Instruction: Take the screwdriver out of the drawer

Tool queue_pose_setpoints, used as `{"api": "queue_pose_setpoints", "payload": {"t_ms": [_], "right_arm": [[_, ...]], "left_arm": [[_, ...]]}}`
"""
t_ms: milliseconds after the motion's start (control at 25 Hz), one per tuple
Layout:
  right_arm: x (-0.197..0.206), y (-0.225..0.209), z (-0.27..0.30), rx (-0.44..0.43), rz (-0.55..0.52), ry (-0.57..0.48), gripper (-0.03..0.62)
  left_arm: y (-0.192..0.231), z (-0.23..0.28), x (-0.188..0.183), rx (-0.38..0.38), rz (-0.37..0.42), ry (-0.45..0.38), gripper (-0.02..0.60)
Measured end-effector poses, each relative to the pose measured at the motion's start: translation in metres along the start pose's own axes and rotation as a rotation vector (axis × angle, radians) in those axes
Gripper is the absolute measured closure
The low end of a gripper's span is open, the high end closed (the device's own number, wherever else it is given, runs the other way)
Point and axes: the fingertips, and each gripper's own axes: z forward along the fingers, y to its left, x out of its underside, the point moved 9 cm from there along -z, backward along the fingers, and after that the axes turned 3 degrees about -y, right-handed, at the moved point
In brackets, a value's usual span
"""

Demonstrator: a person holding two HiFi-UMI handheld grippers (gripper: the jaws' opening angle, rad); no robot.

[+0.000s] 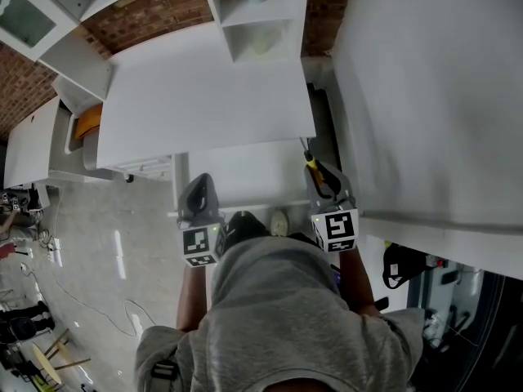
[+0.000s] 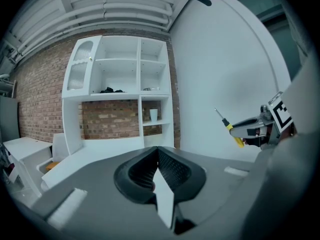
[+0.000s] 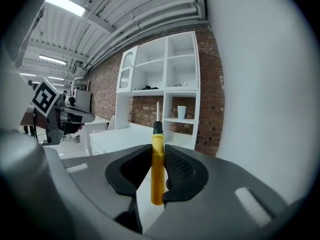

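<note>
Screwdriver gripped; desk, shelf unit, cup ahead; white panel close right.

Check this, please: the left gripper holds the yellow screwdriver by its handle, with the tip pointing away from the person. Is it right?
No: the right gripper, not the left gripper, holds the yellow screwdriver by its handle, with the tip pointing away from the person. The right gripper view shows it clamped between those jaws.
</note>
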Motion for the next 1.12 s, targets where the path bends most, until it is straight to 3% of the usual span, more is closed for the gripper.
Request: {"api": "queue_pose_setpoints", "payload": {"t_ms": [1120], "right_arm": [[0.0037, 0.0037, -0.0005, -0.006, -0.003, 0.000, 0.513]], "left_arm": [[-0.0030, -0.0006, 0.0021, 0.011, 0.011, 0.010, 0.569]]}}
